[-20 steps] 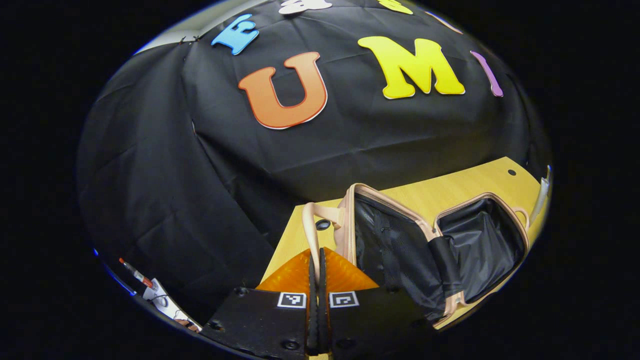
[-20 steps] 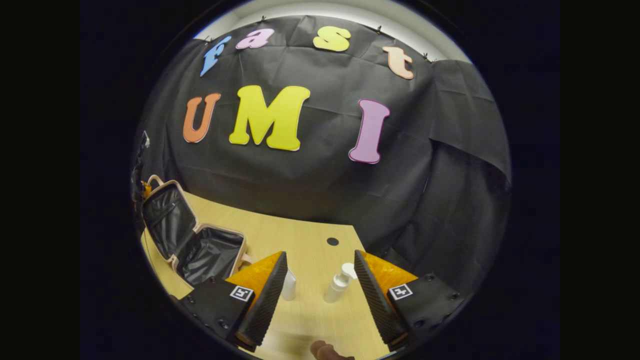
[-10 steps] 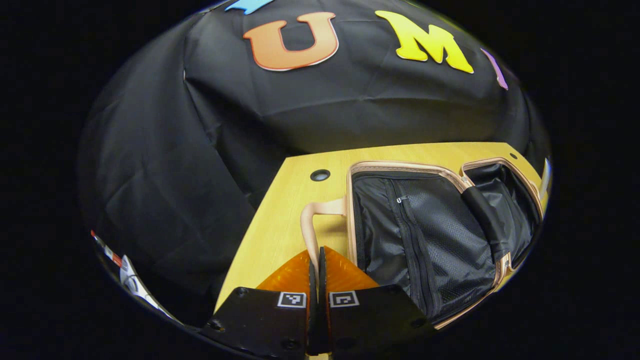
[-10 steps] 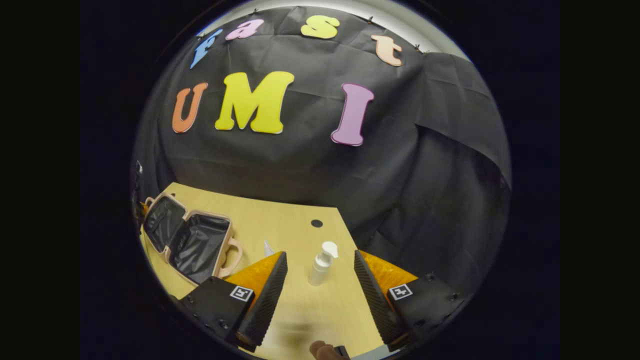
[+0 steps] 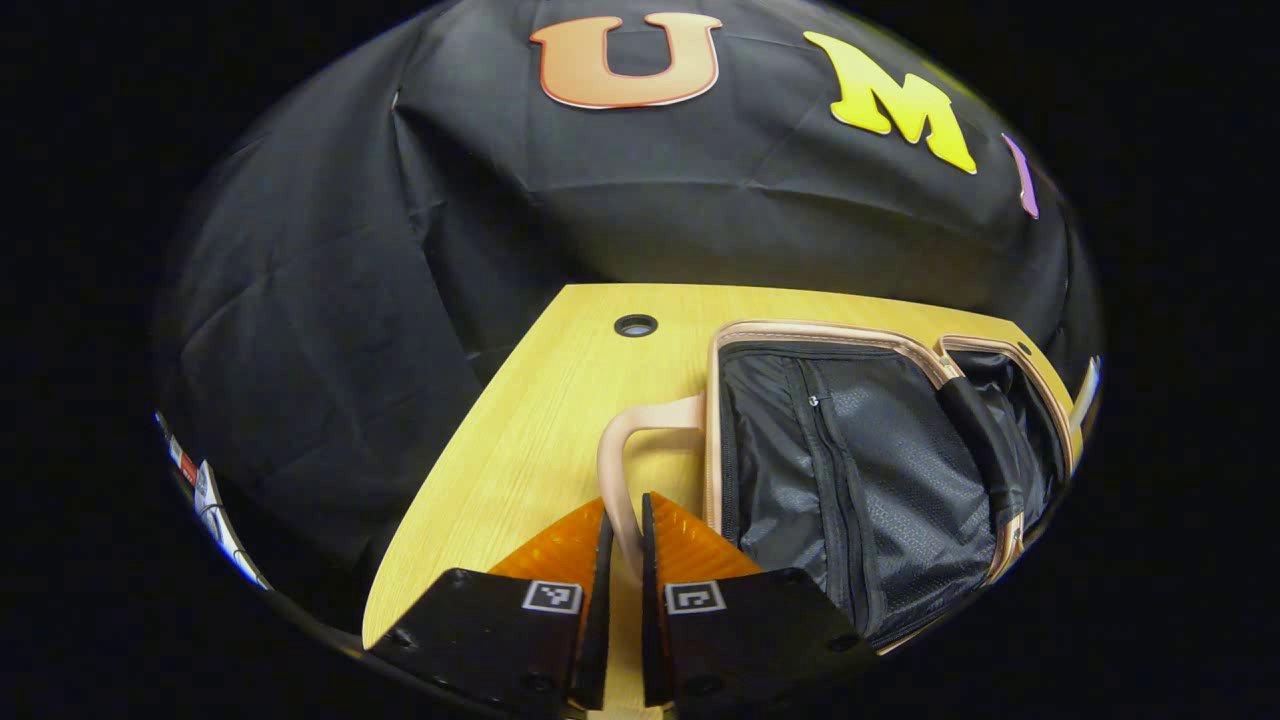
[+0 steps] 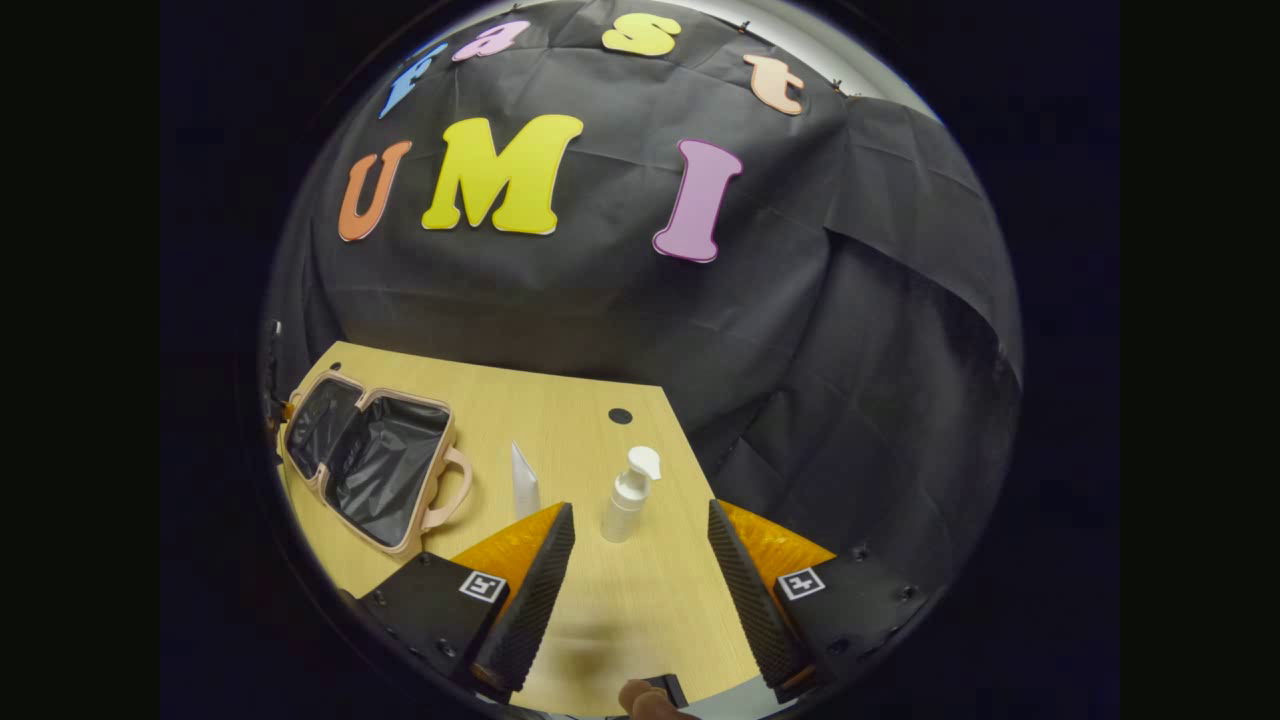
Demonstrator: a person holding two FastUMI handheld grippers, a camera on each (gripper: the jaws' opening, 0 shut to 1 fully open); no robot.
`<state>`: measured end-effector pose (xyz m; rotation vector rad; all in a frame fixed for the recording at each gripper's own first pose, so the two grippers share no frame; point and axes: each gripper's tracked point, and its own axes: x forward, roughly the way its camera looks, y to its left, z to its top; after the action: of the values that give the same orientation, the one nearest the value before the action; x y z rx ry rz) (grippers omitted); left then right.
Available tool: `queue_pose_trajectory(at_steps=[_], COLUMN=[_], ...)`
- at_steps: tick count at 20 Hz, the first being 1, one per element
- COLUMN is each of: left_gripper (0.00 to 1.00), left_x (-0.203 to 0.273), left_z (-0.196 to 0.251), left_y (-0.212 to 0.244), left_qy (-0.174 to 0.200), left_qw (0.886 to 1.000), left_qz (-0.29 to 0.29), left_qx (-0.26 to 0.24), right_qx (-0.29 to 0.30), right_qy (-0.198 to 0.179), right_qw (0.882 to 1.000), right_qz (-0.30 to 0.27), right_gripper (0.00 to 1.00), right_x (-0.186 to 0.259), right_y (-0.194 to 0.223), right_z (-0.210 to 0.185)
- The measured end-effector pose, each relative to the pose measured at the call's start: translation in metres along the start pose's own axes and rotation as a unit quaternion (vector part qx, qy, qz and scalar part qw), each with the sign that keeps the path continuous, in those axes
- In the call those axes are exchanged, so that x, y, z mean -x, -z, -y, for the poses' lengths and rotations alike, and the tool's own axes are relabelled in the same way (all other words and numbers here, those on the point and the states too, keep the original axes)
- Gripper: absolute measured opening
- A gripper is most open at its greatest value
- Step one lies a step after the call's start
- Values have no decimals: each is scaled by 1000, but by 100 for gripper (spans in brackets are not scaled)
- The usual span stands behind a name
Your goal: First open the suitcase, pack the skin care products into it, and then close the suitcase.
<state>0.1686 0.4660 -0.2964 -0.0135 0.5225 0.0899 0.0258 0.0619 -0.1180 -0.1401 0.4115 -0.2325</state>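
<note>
Wooden table (image 6: 590, 620) under both tools. Left gripper (image 5: 622, 560): fingers slightly parted around suitcase handle (image 5: 625, 455), contact unclear; open suitcase (image 5: 850, 480) just right. Right gripper (image 6: 640, 570) spread wide; tube (image 6: 524, 482) ahead-left, pump bottle (image 6: 628, 495) ahead between fingers.

The table (image 5: 520, 430) is smooth, pale wood-grain with a matt sheen. The suitcase (image 5: 850, 470) has shiny black cloth lining with a mesh panel, and its handle (image 5: 625, 450) looks like smooth plastic.

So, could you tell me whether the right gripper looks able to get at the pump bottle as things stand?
Probably yes: the right gripper is open, the pump bottle stands upright just ahead between its fingers, and bare table lies between. The white tube stands apart.
</note>
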Motion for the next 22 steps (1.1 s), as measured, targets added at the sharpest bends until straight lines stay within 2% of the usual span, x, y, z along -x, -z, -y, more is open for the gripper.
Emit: queue_pose_trajectory(at_steps=[1, 2, 4, 8, 13, 18, 22], left_gripper=[9, 34, 46, 100, 100, 100, 100], left_x=[1, 6, 16, 56, 103, 141, 164], left_z=[-3, -3, 1, 22, 104, 229, 344], left_y=[0, -2, -10, -33, -56, -62, -50], left_qy=[-8, -5, -1, 13, 54, 131, 204], left_qw=[1000, 1000, 1000, 999, 996, 988, 975], left_qz=[1, 5, 16, 41, 64, 77, 67], left_qx=[3, 8, 15, 8, -10, -33, -59], right_qx=[2, 3, 4, 4, -10, -10, -4], right_qy=[1, 0, -4, -17, -41, -61, -73], right_qw=[1000, 1000, 1000, 1000, 999, 998, 997], right_qz=[-1, 0, 1, 8, 15, 17, 14], right_gripper=[79, 79, 79, 80, 80, 79, 80], right_x=[-1, -2, -3, -7, -22, -43, -58], right_y=[2, 2, 4, 6, 7, 7, 13], right_z=[3, 3, 3, 6, 17, 38, 56])
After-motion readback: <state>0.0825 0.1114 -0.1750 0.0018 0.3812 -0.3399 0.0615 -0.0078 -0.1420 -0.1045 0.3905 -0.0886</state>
